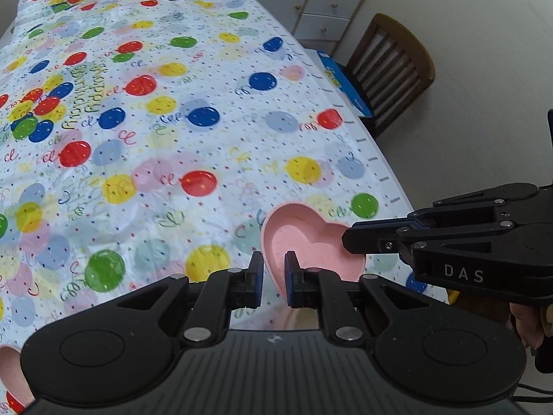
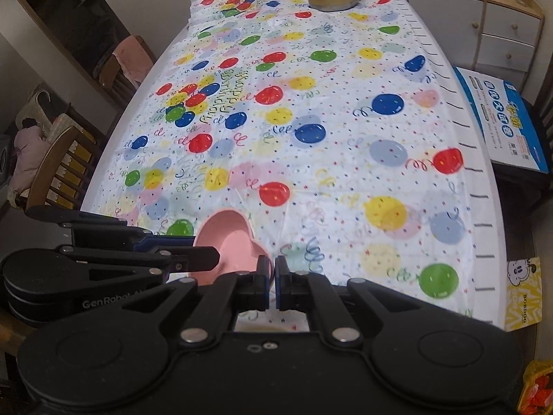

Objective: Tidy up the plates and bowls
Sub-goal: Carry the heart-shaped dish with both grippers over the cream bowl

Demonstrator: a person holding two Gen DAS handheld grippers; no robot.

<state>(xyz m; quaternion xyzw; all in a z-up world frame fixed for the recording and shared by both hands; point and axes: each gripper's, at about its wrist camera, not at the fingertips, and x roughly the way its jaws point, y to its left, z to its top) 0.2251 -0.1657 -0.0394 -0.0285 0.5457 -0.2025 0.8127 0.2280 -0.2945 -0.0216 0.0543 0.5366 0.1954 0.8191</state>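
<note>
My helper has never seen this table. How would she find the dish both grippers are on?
Start at the balloon-print birthday tablecloth and go to its near edge. There sits a pink heart-shaped plastic dish, the only plain-coloured heart among the printed balloons.

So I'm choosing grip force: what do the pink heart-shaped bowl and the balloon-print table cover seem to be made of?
The pink heart-shaped bowl looks like matte moulded plastic, perhaps a fibre blend: thick rim, faint speckles, no gloss. The balloon-print table cover looks like thin plastic sheet: slight sheen, fine creases, printed pattern.
</note>
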